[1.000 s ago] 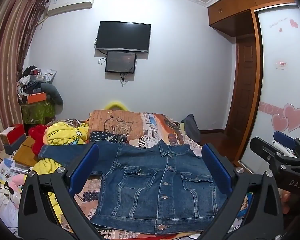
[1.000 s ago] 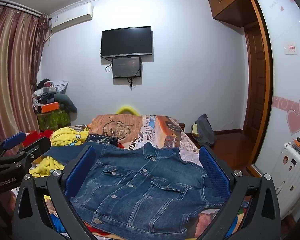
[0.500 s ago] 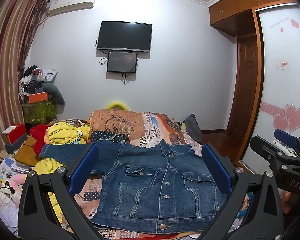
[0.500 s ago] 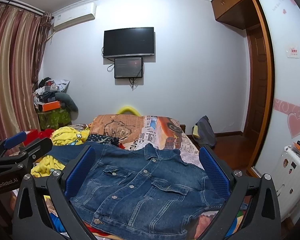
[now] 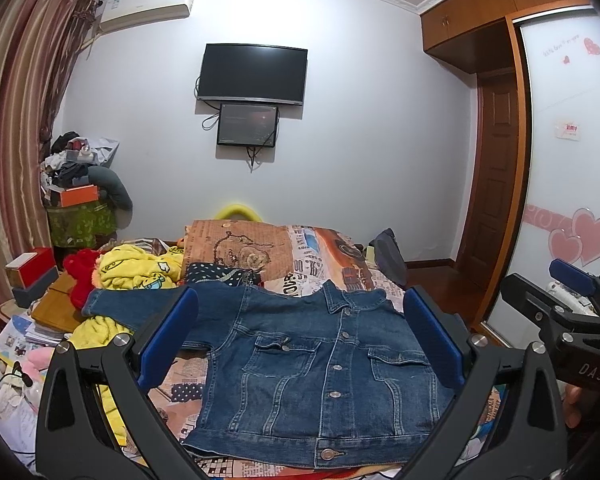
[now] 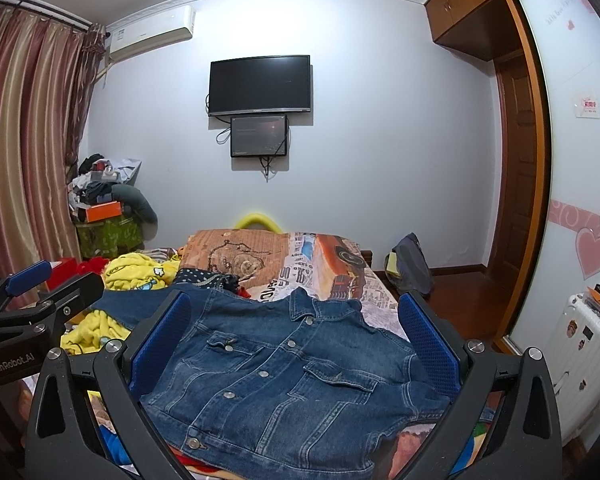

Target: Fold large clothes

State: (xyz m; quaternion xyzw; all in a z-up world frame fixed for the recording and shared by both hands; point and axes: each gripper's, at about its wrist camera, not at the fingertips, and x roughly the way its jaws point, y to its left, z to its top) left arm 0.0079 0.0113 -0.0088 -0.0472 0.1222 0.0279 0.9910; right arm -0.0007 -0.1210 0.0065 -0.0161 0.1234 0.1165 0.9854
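On the bed (image 5: pixel 332 256), you are holding both grippers (fingers apart, empty) over the denim jacket (image 5: pixel 324 364); it is likely heavy and stiff, so grip the shoulder seams.

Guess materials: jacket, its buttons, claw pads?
Jacket: denim, matte, faded along the seams with contrast stitching. Buttons: likely metal, with a dull silvery glint. Claw pads: blue, dotted texture, probably rubber or foam; both claws are open.

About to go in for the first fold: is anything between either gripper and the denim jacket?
Nothing visible. The denim jacket lies flat, front up, with open air between it and the open left gripper and right gripper.
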